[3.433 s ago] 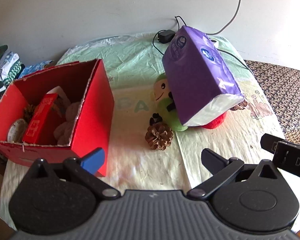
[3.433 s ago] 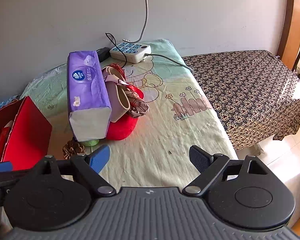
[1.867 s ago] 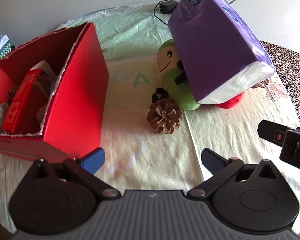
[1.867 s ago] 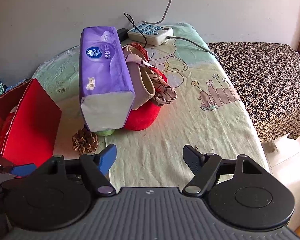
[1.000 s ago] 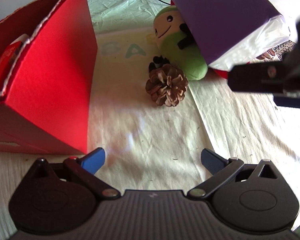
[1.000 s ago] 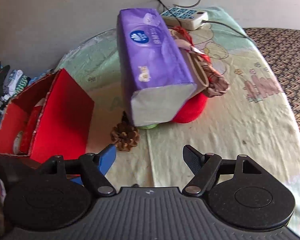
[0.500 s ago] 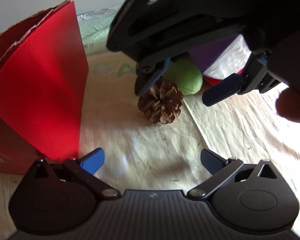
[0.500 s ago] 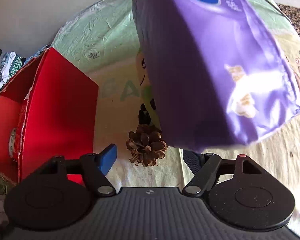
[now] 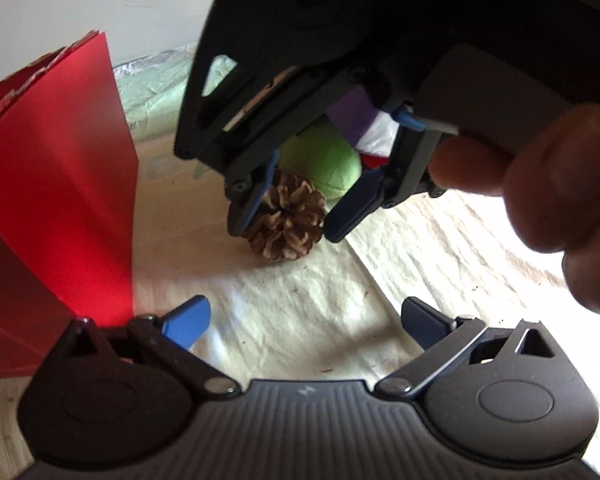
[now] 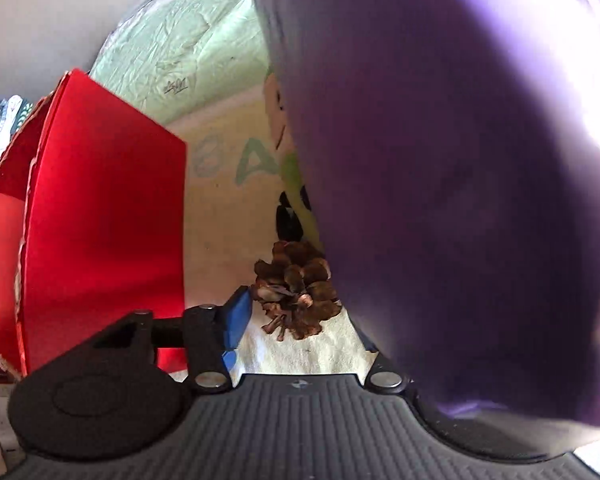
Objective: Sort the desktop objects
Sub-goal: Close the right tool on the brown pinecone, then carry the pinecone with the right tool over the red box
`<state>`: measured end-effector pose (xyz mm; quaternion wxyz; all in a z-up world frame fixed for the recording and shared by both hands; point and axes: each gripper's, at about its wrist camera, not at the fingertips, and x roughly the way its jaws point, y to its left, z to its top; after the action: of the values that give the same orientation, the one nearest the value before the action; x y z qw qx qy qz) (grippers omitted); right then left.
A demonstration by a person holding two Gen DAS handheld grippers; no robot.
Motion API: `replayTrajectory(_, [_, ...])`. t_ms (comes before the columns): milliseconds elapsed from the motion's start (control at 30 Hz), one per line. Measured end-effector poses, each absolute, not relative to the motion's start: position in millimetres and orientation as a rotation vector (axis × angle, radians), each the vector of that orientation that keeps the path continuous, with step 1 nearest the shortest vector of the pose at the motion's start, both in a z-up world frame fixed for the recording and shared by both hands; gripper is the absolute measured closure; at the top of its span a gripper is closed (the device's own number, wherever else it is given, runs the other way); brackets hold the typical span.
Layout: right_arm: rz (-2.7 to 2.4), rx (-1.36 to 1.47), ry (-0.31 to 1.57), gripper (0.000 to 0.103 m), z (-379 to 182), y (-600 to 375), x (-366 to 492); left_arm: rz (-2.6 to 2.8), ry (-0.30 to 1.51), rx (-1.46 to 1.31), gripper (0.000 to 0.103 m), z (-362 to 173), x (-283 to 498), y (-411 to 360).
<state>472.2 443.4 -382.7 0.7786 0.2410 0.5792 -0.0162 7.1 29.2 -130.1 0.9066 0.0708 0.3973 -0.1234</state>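
Note:
A brown pine cone (image 9: 287, 220) lies on the pale cloth beside the red box (image 9: 56, 184). My right gripper (image 9: 286, 214) comes down over it, blue fingers on either side, touching or nearly touching its scales; they have narrowed around it. In the right wrist view the cone (image 10: 296, 290) sits beside the left blue finger (image 10: 234, 318); the right finger is hidden behind the purple tissue pack (image 10: 460, 180). My left gripper (image 9: 306, 322) is open and empty, low over the cloth in front of the cone.
A green plush toy (image 9: 324, 164) lies just behind the cone under the purple pack. The red box (image 10: 92, 232) stands to the left. A hand (image 9: 540, 200) holds the right gripper at the right side of the left wrist view.
My right gripper has dropped down onto the pine cone and its fingers have closed in around it. The left gripper has crept slightly closer and stayed open.

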Motion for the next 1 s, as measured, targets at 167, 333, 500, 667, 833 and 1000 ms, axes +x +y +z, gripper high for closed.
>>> replayTrajectory(167, [0.004, 0.485, 1.277, 0.057, -377, 443, 466, -0.268, 0.766, 0.169, 0.001, -131, 6, 25])
replayTrajectory(333, [0.050, 0.479, 1.312, 0.058, -373, 442, 459, -0.277, 0.728, 0.207, 0.001, -131, 11, 24])
replayTrajectory(500, [0.075, 0.468, 1.323, 0.053, -366, 445, 454, -0.324, 0.746, 0.176, 0.012, -132, 16, 31])
replayTrajectory(667, [0.048, 0.430, 1.276, 0.038, -354, 451, 451, -0.362, 0.757, 0.141, 0.033, -129, 10, 32])
replayTrajectory(833, [0.042, 0.441, 1.281, 0.051, -350, 456, 442, -0.343, 0.784, 0.126, 0.054, -120, 0, 39])
replayTrajectory(1000, [0.089, 0.454, 1.265, 0.052, -337, 469, 416, -0.341, 0.832, 0.071, 0.054, -107, -25, 53])
